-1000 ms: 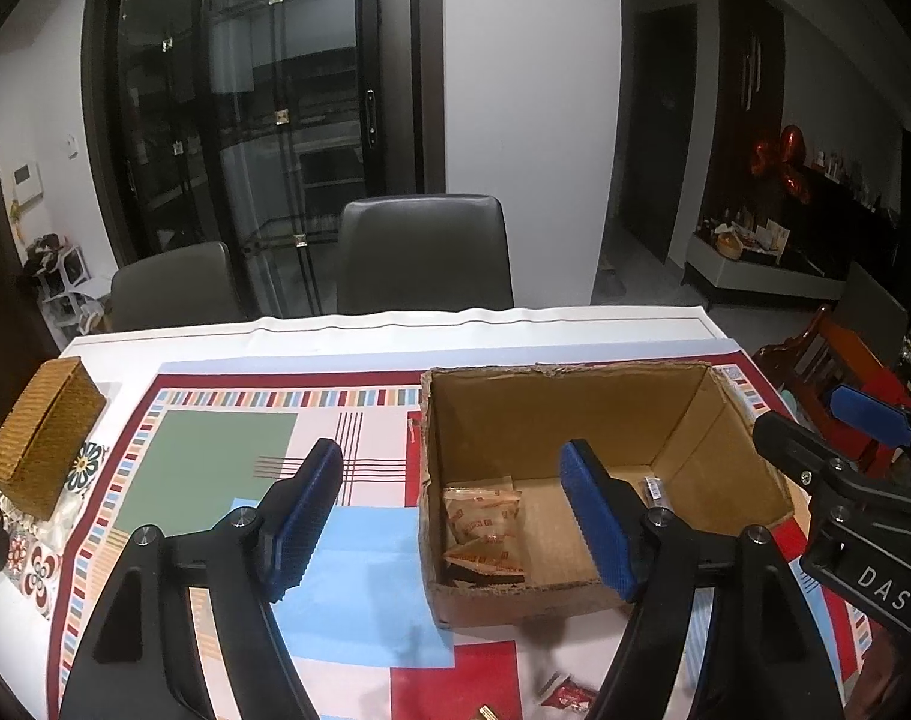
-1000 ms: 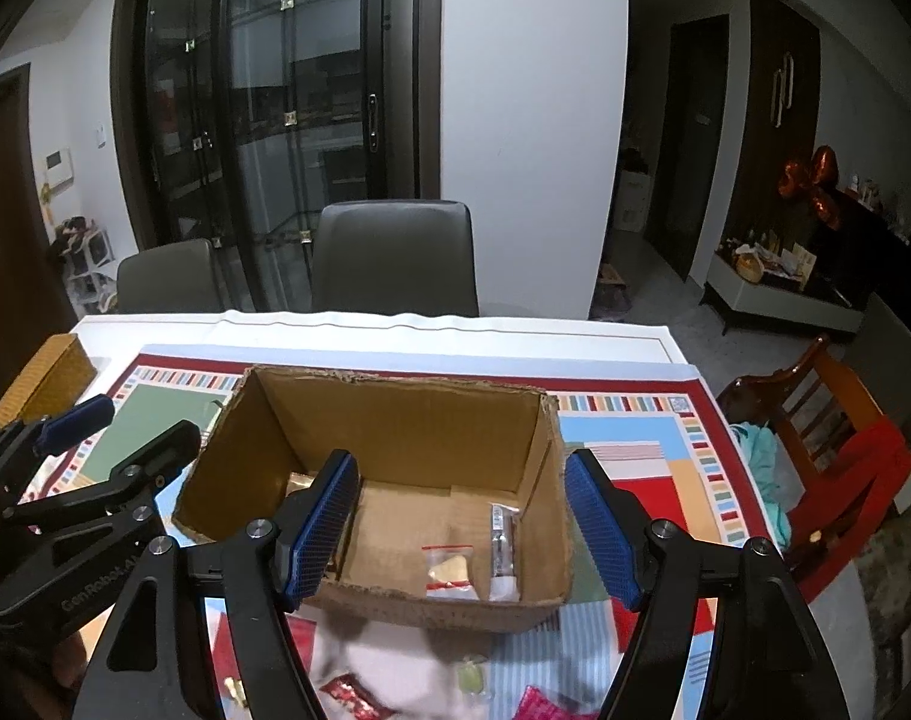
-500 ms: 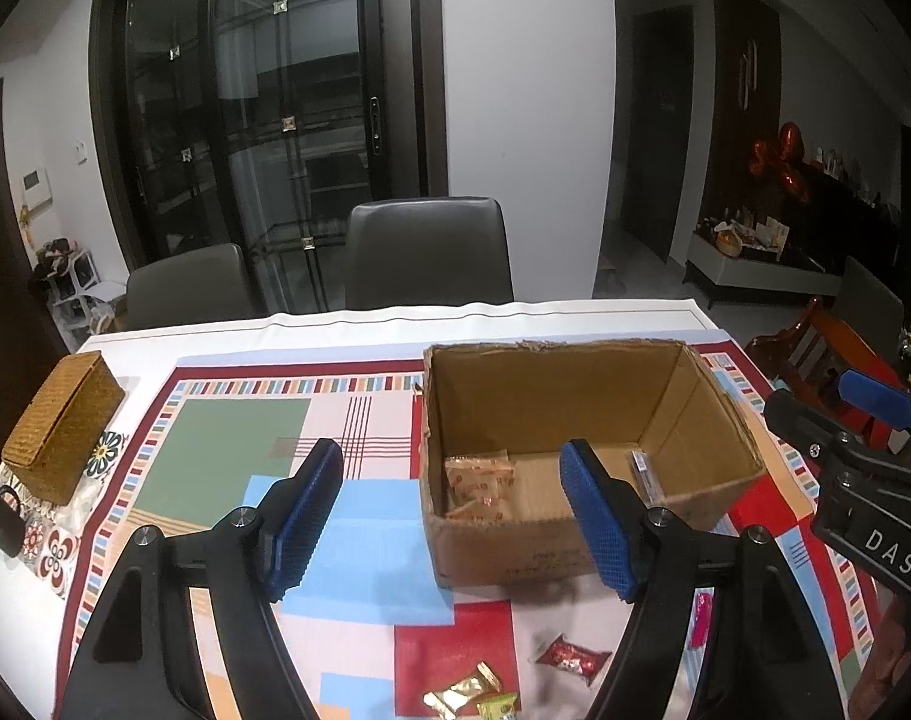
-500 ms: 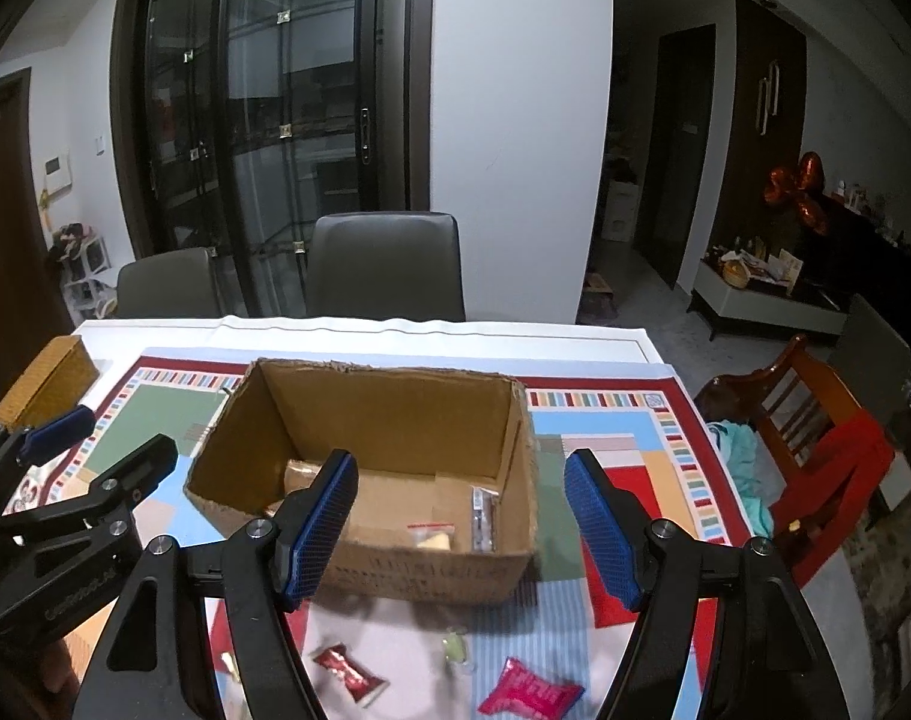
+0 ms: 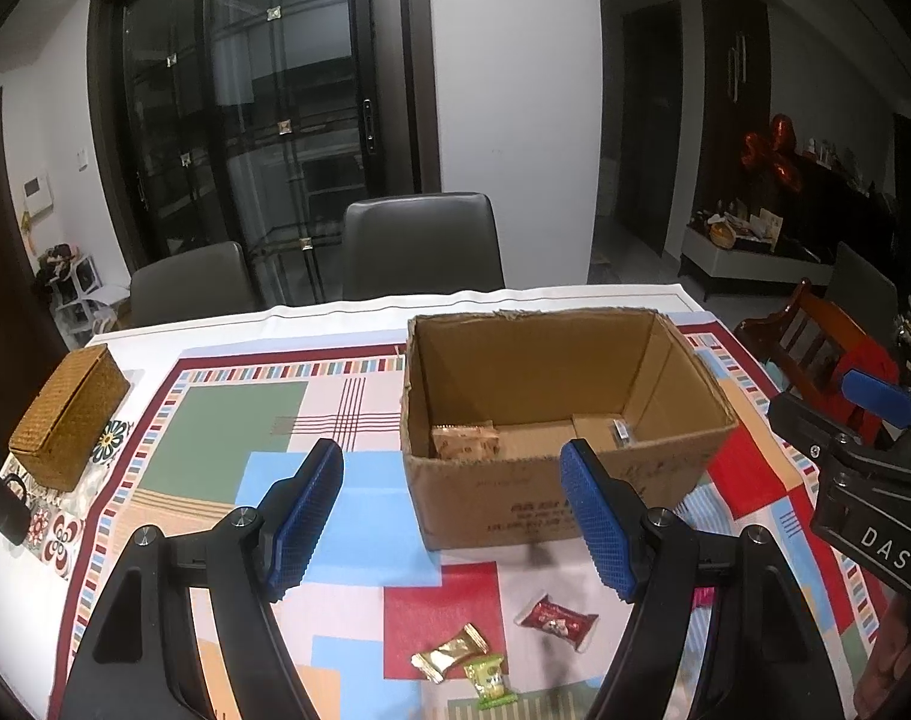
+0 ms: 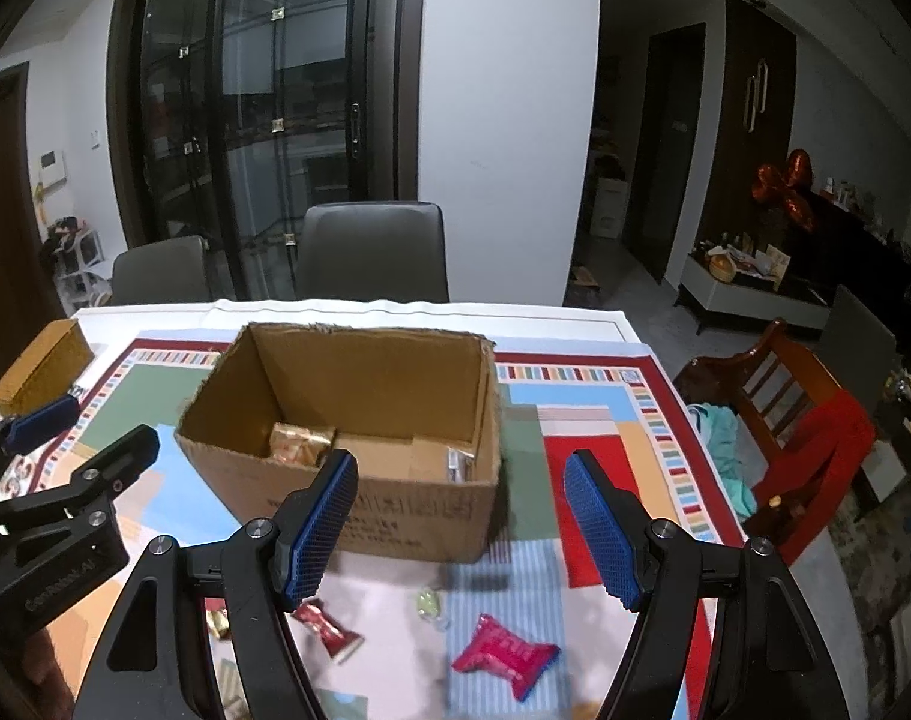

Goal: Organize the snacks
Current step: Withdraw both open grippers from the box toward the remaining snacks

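An open cardboard box (image 5: 551,492) (image 6: 395,510) stands on the patterned tablecloth with a tan snack pack (image 5: 463,443) (image 6: 299,443) and a small silver packet (image 5: 620,431) (image 6: 458,463) inside. Loose snacks lie in front of it: a red wrapped candy (image 5: 556,621) (image 6: 326,630), a gold one (image 5: 452,653), a green one (image 5: 488,681), a pink pack (image 6: 506,654) and a pale candy (image 6: 429,605). My left gripper (image 5: 452,525) is open and empty above them. My right gripper (image 6: 461,525) is open and empty, near the box's front.
A woven basket box (image 5: 68,417) (image 6: 41,366) sits at the table's left edge, with a dark mug (image 5: 2,507) beside it. Two grey chairs (image 5: 422,246) stand behind the table. A red wooden chair (image 6: 809,438) stands at the right.
Both grippers have pulled back and up from the box. The loose snacks on the cloth in front of the box have come into view. Both stay open.
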The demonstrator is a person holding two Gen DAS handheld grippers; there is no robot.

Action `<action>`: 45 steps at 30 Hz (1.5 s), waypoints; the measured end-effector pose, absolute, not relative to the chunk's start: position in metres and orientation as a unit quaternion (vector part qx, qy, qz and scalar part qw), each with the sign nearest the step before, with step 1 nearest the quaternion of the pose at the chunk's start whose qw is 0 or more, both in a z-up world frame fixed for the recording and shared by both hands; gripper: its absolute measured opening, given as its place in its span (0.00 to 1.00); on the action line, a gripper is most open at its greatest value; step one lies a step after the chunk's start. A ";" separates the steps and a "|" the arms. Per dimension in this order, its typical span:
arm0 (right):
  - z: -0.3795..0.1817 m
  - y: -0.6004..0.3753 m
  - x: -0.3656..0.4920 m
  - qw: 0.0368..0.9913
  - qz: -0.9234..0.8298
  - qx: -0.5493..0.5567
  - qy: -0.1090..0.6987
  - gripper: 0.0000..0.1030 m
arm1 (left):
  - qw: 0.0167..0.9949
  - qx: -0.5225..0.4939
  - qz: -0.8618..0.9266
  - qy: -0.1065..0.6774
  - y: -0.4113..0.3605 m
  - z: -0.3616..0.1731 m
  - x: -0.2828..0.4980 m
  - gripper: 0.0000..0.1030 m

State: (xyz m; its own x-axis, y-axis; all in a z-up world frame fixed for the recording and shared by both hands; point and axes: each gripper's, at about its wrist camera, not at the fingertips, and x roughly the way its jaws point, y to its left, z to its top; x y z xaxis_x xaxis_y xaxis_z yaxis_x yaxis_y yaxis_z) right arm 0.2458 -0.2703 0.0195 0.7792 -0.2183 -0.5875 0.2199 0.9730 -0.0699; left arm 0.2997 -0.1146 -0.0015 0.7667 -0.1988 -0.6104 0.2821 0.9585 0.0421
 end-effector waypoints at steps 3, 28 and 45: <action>0.015 -0.272 0.240 0.941 -0.121 0.000 0.315 0.70 | 0.937 0.067 -0.127 0.318 -0.115 -0.003 0.297 0.72; -0.038 -0.282 0.211 0.923 -0.143 0.001 0.357 0.84 | 0.936 0.056 -0.081 0.339 -0.106 -0.060 0.257 0.82; -0.080 -0.290 0.208 0.912 -0.144 0.015 0.383 0.84 | 0.923 0.041 -0.068 0.377 -0.103 -0.110 0.249 0.82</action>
